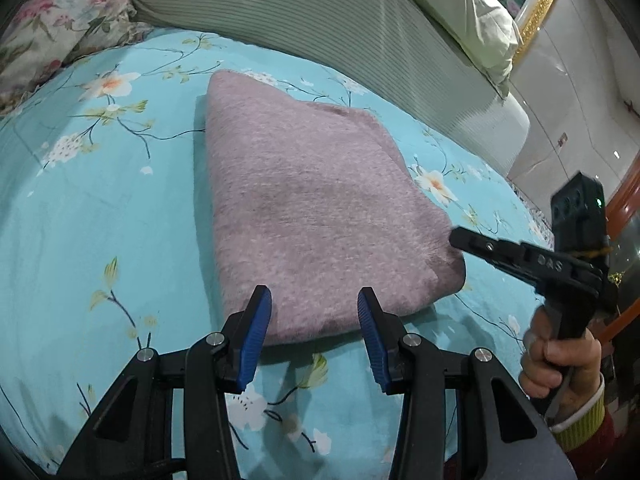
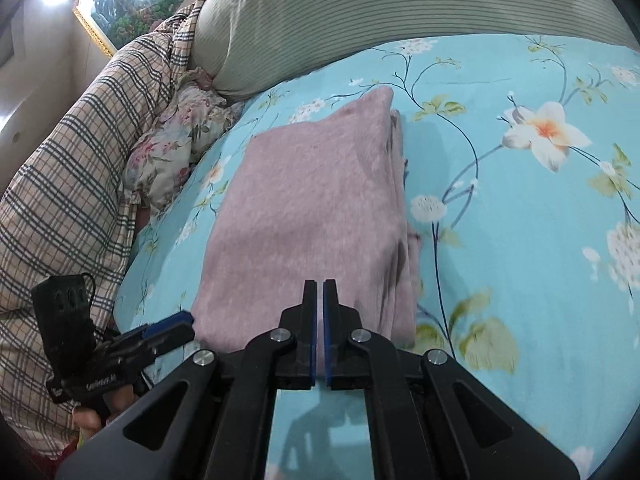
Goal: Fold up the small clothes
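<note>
1. The left gripper (image 1: 314,308) hangs nearest the lens, its 2 blue-padded fingers (image 1: 256,332) spread wide and holding nothing; its tips frame the near edge of the mauve knit garment (image 1: 316,208), and whether they touch it cannot be told.
2. The right gripper (image 2: 319,292) is clenched, pads nearly together with nothing visibly between them; seen from the left wrist, its tip sits at the garment's right near corner.
3. The garment lies as a compact folded rectangle on the turquoise floral bedsheet (image 1: 100,220); stacked layers show along its right edge in the right wrist view; a striped grey-green bolster (image 2: 360,12) and a plaid quilt (image 2: 80,160) lie beyond.
4. Judged from this, folding is nearly done or finished, with both tools at the near edge; a further fold would call for the open left fingers to pinch that edge through all layers; otherwise only smoothing remains.
</note>
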`<control>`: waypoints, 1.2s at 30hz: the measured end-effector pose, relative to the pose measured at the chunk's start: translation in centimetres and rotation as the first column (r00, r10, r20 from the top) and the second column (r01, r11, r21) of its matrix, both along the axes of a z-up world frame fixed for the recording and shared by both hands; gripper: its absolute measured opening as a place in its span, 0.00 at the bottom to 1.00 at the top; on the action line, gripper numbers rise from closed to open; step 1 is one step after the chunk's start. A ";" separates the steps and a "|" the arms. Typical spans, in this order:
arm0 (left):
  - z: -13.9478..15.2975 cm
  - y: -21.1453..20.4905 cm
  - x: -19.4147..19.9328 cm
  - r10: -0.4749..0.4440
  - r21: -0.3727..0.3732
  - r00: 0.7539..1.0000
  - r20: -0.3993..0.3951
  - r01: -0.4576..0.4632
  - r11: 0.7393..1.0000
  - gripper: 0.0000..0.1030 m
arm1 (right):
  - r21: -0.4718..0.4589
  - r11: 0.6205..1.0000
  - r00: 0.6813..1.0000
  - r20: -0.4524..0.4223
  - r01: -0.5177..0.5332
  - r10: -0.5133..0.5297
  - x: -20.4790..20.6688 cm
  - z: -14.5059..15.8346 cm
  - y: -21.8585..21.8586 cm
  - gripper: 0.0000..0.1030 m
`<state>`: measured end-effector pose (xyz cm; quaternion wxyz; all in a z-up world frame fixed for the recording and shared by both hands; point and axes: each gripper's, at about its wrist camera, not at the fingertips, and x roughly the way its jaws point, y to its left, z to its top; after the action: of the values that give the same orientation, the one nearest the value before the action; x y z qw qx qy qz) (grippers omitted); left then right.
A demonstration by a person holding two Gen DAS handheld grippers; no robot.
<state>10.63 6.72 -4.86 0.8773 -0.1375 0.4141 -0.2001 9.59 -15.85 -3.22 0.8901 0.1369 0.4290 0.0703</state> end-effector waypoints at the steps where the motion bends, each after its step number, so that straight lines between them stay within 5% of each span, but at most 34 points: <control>1: 0.1 0.1 -0.1 0.001 -0.007 1.000 0.006 -0.001 1.000 0.43 | -0.010 1.000 1.000 0.002 -0.001 0.001 -0.4 0.1 -0.1 0.03; 6: 0.3 0.8 -0.3 0.024 -0.040 1.000 0.016 -0.024 0.999 0.43 | -0.051 0.998 0.999 -0.033 0.041 -0.043 -1.7 0.0 -0.9 0.11; 8: 0.4 1.2 -0.3 0.031 -0.054 0.999 0.014 -0.030 0.998 0.43 | -0.062 0.996 0.997 -0.035 0.064 -0.066 -2.1 -0.1 -1.2 0.42; 10: 0.4 1.6 -0.2 0.042 -0.066 0.999 0.012 -0.041 0.997 0.43 | -0.073 0.994 0.996 -0.027 0.081 -0.084 -2.4 -0.2 -1.4 0.49; 16: 0.4 1.9 -0.1 0.058 -0.050 0.998 0.000 -0.058 0.997 0.43 | -0.110 0.993 0.998 -0.044 0.039 -0.044 -0.9 -1.5 -0.7 0.46; 18: 0.0 1.6 0.4 0.046 -0.038 0.999 -0.016 -0.047 0.998 0.43 | -0.105 0.994 0.995 -0.083 0.038 -0.046 0.0 -2.4 -1.3 0.11; 19: -0.3 1.4 0.7 0.045 -0.021 0.999 -0.027 -0.046 0.999 0.43 | -0.106 0.993 0.994 -0.099 0.044 -0.055 0.2 -2.4 -1.5 0.07; 23: -1.3 0.4 1.3 0.044 0.055 0.998 -0.050 -0.041 0.998 0.43 | -0.153 0.987 0.998 -0.033 0.044 -0.050 -0.8 -0.3 -2.1 0.06; 27: -1.8 -0.3 1.6 0.027 0.103 0.998 -0.054 -0.021 0.994 0.43 | -0.209 0.973 0.986 -0.117 0.094 -0.120 -0.4 -2.6 -3.3 0.06; 31: -2.0 0.5 1.5 0.044 0.091 0.996 -0.075 -0.037 0.995 0.43 | -0.134 0.979 0.969 -0.174 0.152 -0.174 -0.3 -3.9 -5.3 0.06; 36: -0.8 2.6 1.0 0.081 0.058 0.993 -0.085 -0.077 0.995 0.43 | -0.104 0.984 0.989 0.026 0.147 -0.145 -0.4 2.3 -5.7 0.09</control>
<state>11.62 9.35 -5.66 0.8689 -0.1382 0.4518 -0.1475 9.22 -21.53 -0.89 0.9028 0.1198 0.4127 -0.0166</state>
